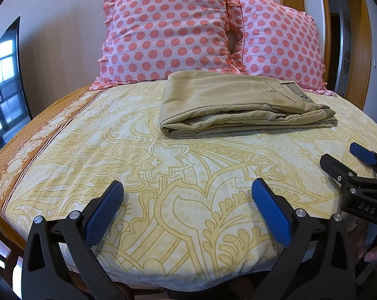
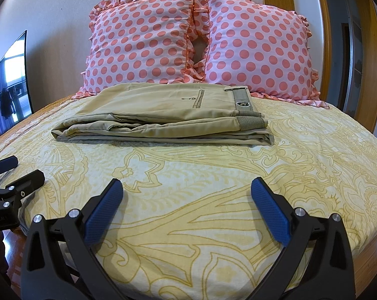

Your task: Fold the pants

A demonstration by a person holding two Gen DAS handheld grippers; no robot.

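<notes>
Khaki pants point(image 1: 238, 105) lie folded in a flat stack on the bed, just in front of the pillows, waistband to the right. They also show in the right wrist view point(image 2: 163, 115). My left gripper point(image 1: 188, 195) is open and empty, low over the near part of the bed, well short of the pants. My right gripper point(image 2: 187, 192) is open and empty too, at the same distance. The right gripper shows at the right edge of the left wrist view point(image 1: 343, 157). The left gripper shows at the left edge of the right wrist view point(image 2: 20, 170).
The bed point(image 1: 113, 155) has a yellow patterned sheet with an orange border on the left. Two pink polka-dot pillows point(image 1: 168, 30) point(image 1: 281, 45) lean on the wall behind the pants. A dark screen point(image 1: 5, 82) stands at the left. A wooden door frame point(image 2: 363, 50) is at the right.
</notes>
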